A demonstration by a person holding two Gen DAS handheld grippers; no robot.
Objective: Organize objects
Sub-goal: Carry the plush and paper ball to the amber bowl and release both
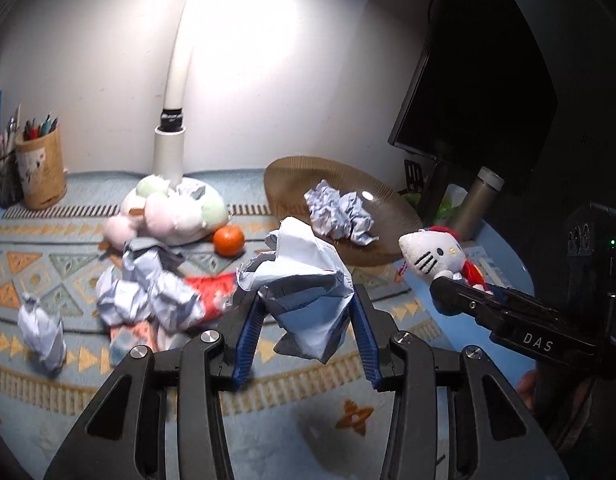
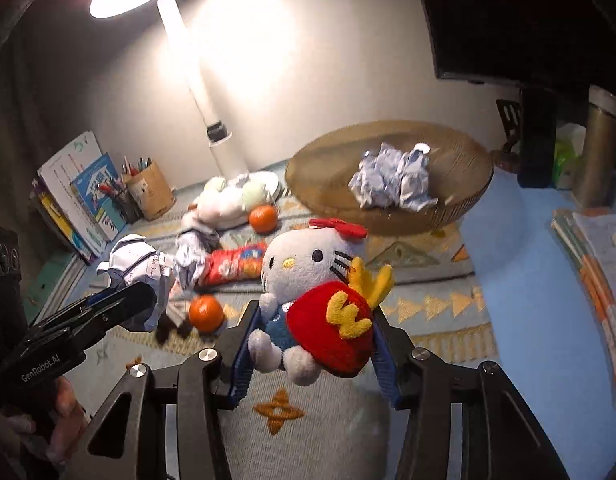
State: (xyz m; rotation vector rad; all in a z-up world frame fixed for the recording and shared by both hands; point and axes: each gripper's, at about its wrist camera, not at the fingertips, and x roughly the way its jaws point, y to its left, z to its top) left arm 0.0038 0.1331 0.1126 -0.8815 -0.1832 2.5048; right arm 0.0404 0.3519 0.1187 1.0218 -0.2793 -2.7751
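Note:
My left gripper [image 1: 308,304] is shut on a crumpled paper ball [image 1: 304,280] and holds it above the patterned mat; it also shows in the right wrist view [image 2: 134,264]. My right gripper [image 2: 313,320] is shut on a Hello Kitty plush [image 2: 308,300] with a red bow, held above the mat; the plush also shows in the left wrist view [image 1: 435,254]. A brown woven basket [image 1: 292,176] [image 2: 467,196] behind holds crumpled paper balls [image 1: 339,212] [image 2: 391,180]. More crumpled paper [image 1: 148,288] lies on the mat at the left.
A lamp base [image 1: 170,152] stands at the back with pastel plush toys [image 1: 168,210] before it. Oranges [image 1: 228,241] [image 2: 206,312], a red snack packet [image 2: 236,266], pencil cups [image 1: 40,168], books [image 2: 80,196], a monitor [image 1: 479,80], a flask [image 1: 477,204] are around.

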